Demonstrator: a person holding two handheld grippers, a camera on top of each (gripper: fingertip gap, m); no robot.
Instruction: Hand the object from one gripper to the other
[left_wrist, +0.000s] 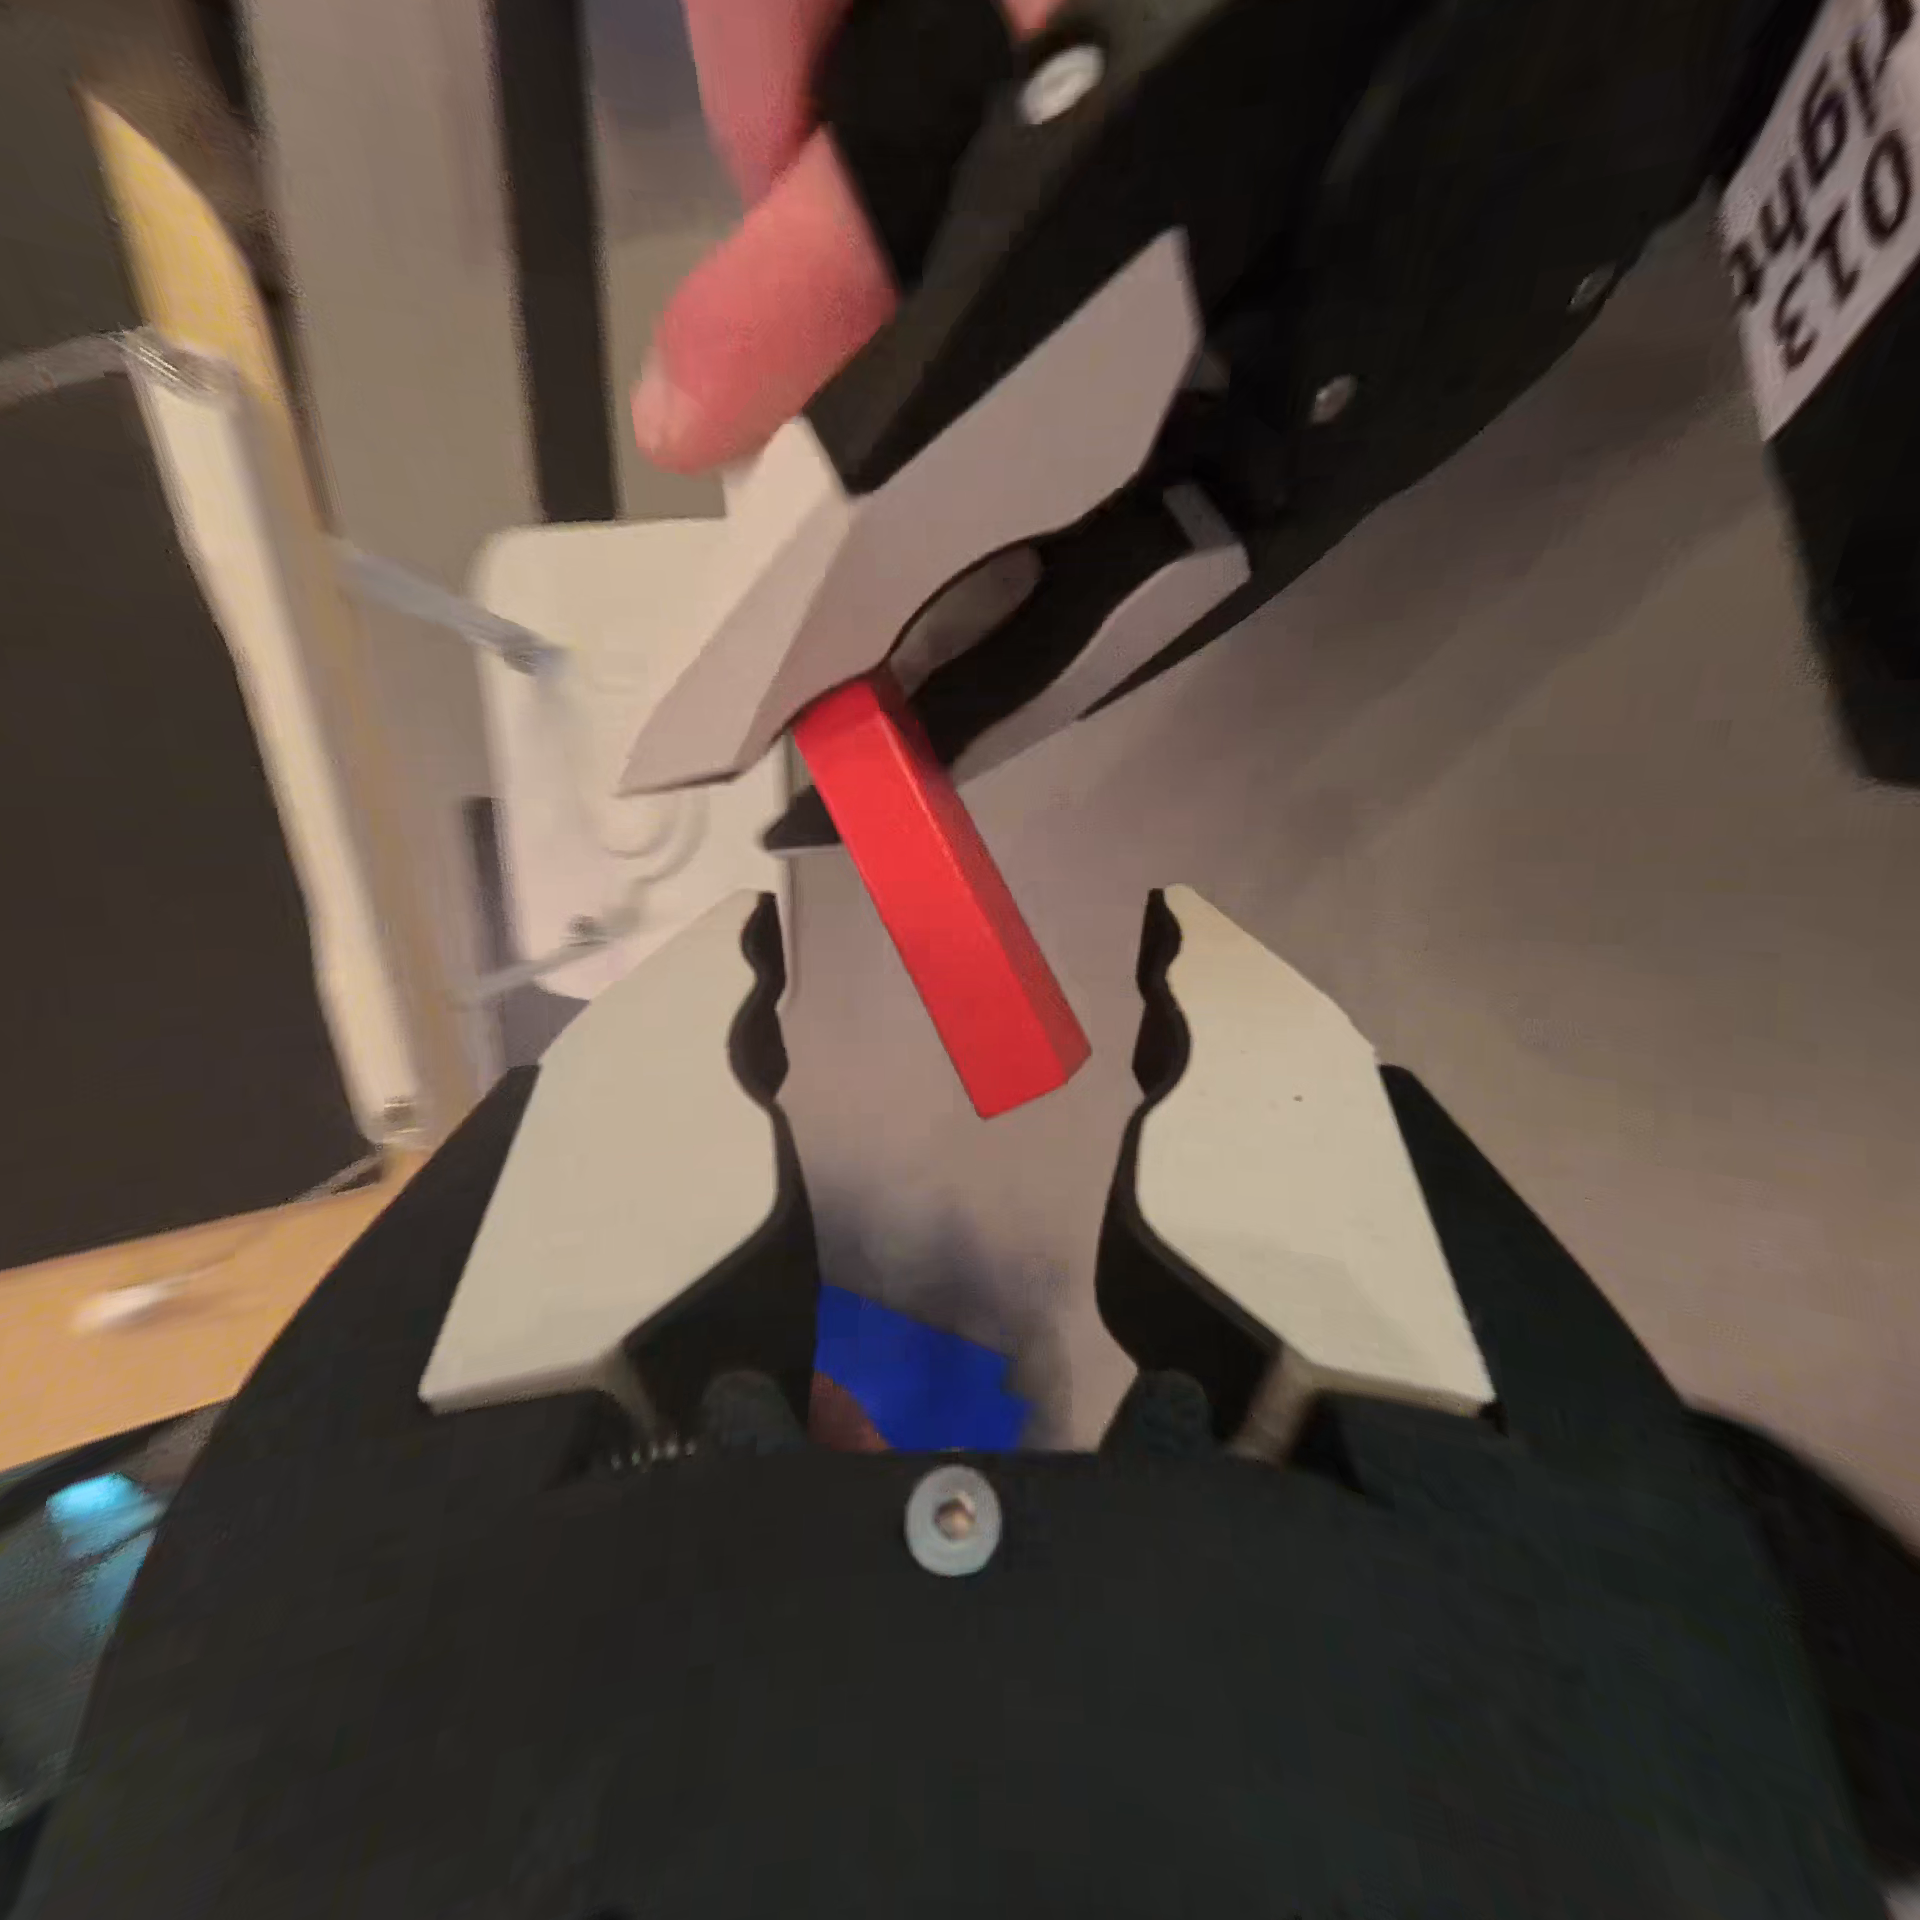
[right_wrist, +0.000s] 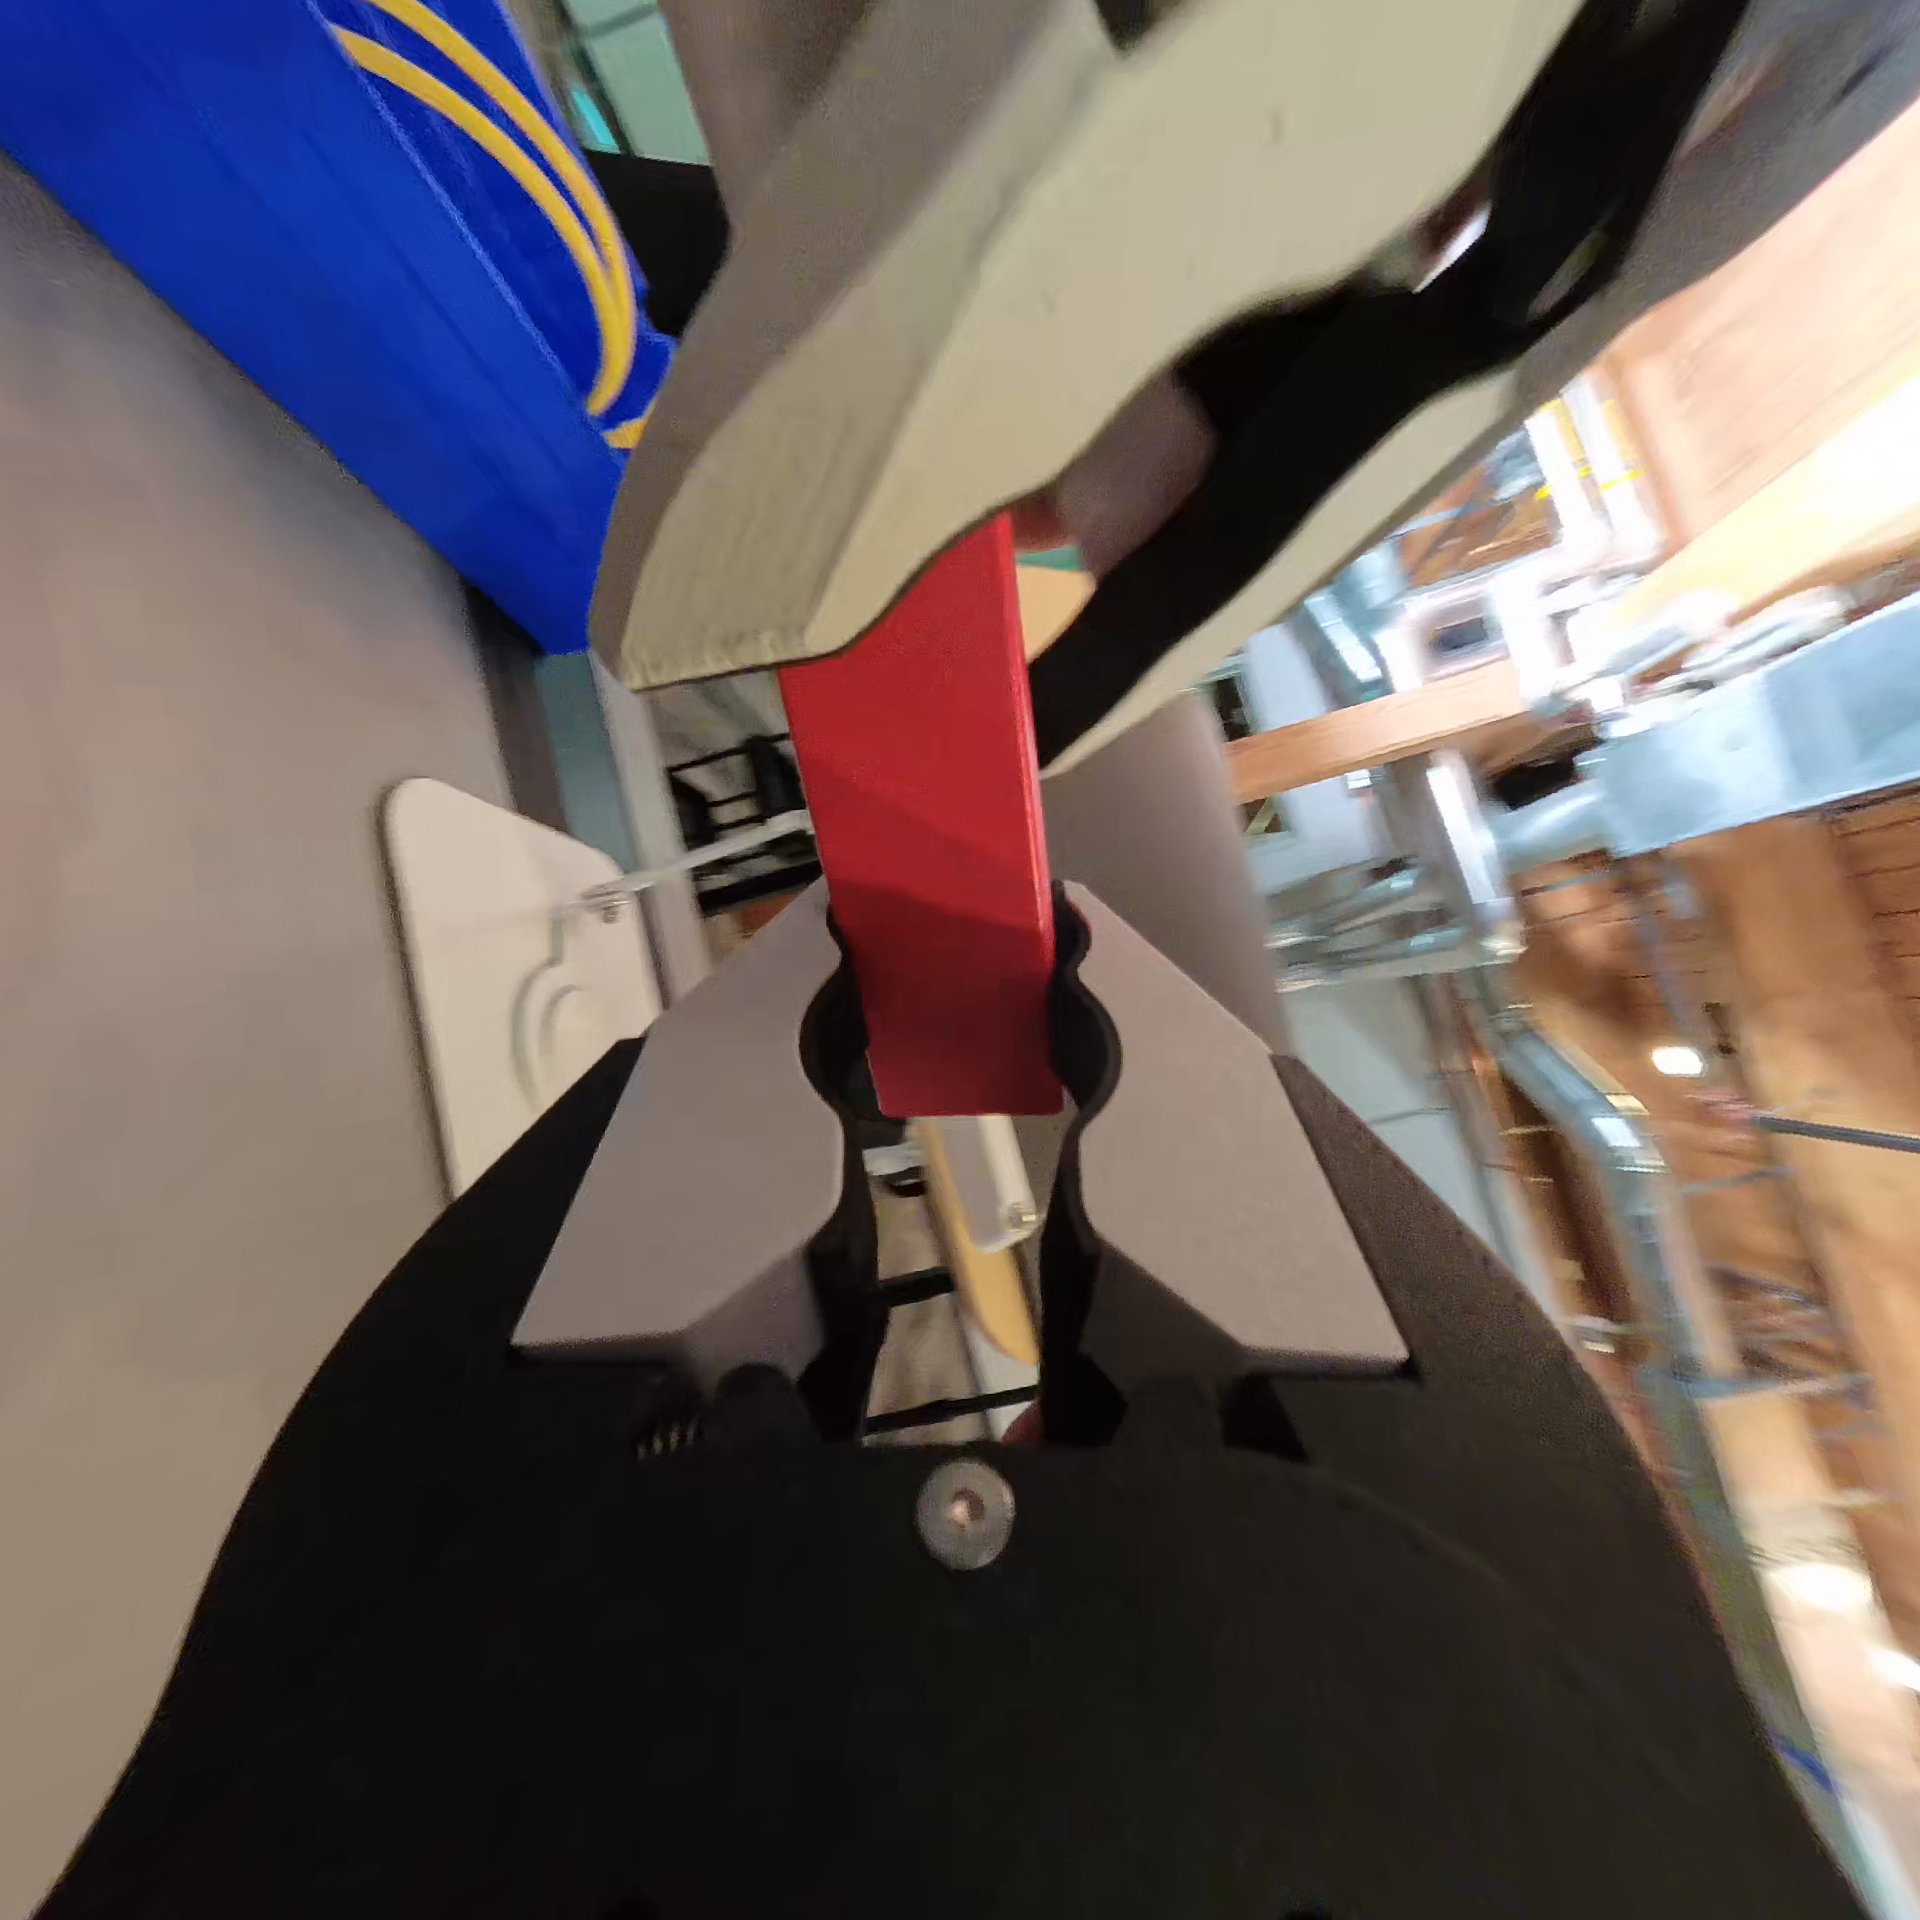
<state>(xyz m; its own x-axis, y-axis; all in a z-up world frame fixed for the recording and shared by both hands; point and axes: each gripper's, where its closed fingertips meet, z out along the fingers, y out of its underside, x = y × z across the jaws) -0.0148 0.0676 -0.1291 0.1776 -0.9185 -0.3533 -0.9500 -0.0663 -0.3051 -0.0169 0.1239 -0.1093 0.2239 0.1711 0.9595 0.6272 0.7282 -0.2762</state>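
Left wrist view first: the left gripper (left_wrist: 961, 914) stands wide apart, its pale fingers (left_wrist: 623, 1174) either side of clear air, gripping nothing. Between those spread tips hangs the lower end of the red block (left_wrist: 940, 914), tilted, close to the right-hand finger but touching neither one. Up top, the right gripper (left_wrist: 831, 748) comes in from the upper right, clamped on the block's upper end, and a person's hand (left_wrist: 769, 281) shows behind it. There's a white label (left_wrist: 1829, 218) with black print on the right gripper's black body, seen upside down here; it's a printed tag, nothing more to say of it. Behind, a white plate (left_wrist: 582, 748) sits on the grey wall (left_wrist: 1455, 831).

Over to the right wrist view: the right gripper (right_wrist: 951, 935) is closed on the red block (right_wrist: 925, 862), both notched inner faces pressing its sides, the near end sitting deep in the grip. The block runs straight up and away, and its far end disappears between the left gripper's big pale fingers (right_wrist: 935, 395), which loom overhead; contact there can't be made out from this angle. At upper left, a blue panel (right_wrist: 343, 260) carries curved yellow stripes, no readable wording. The white plate (right_wrist: 468, 956) shows again on the grey wall, left of centre.
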